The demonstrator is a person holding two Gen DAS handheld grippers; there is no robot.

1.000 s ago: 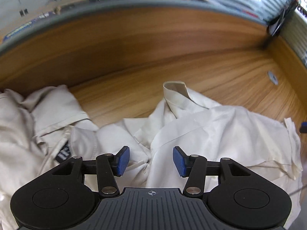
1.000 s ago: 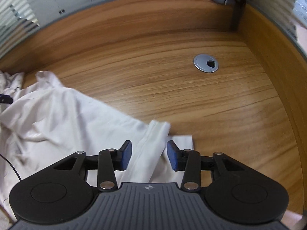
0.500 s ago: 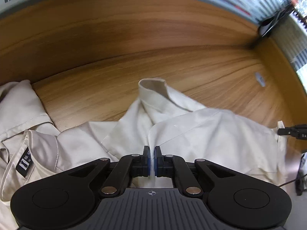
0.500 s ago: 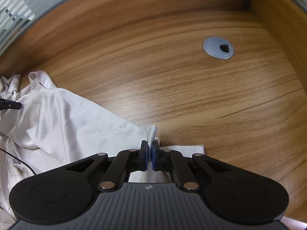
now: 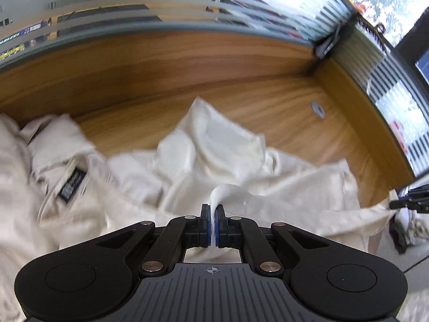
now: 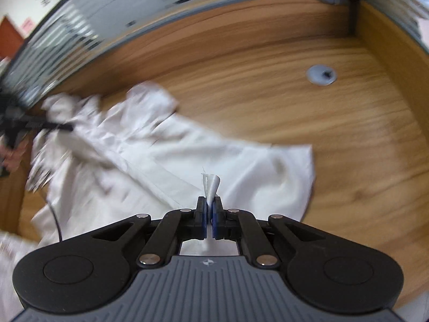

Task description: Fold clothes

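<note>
While both tools pinch it, the cream shirt (image 5: 295,187) sprawls rumpled on the tabletop (image 5: 241,94) — left tool (image 5: 213,213) and right tool (image 6: 209,209) each clamped on an edge. Light, limp cloth; hems give the firmest hold.

An office — wooden desk (image 6: 348,139) with cable grommet (image 6: 321,74), striped frosted-glass partition (image 5: 187,8) behind.

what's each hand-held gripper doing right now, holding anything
Left hand-held gripper: closed, pinching a fold of the cream shirt.
Right hand-held gripper: closed, pinching an edge of the same shirt.
</note>
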